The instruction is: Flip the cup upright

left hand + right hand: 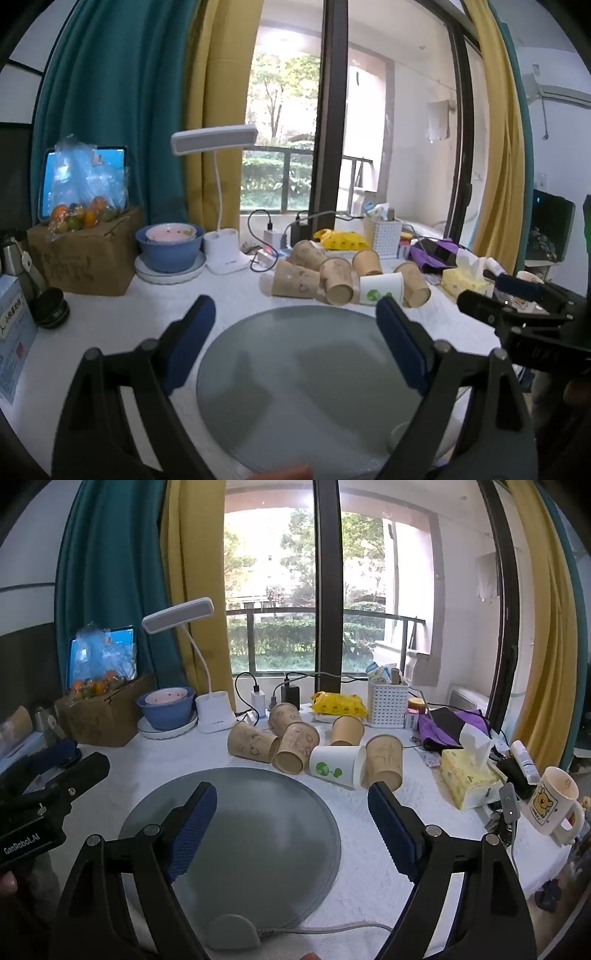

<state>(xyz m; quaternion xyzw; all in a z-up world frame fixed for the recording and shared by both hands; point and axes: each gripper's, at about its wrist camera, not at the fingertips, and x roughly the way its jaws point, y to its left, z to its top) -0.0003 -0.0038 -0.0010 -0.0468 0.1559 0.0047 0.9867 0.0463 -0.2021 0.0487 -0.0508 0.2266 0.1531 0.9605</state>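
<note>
Several paper cups lie on their sides in a cluster at the far side of a round grey mat (236, 834). Most are brown (253, 743); one is white with a green logo (338, 762), also in the left wrist view (380, 290). One brown cup (346, 729) stands behind them. My left gripper (295, 306) is open and empty above the mat (306, 384). My right gripper (291, 794) is open and empty, just short of the cups. The right gripper shows at the right edge of the left wrist view (480, 291); the left gripper shows at the left edge of the right wrist view (79, 757).
On the white tablecloth: a blue bowl (166, 707), a desk lamp (216, 716), a cardboard box with fruit (99, 716), chargers, a white basket (388, 703), a tissue box (469, 779) and a bear mug (552, 801). The mat's cable and controller (231, 930) lie near me.
</note>
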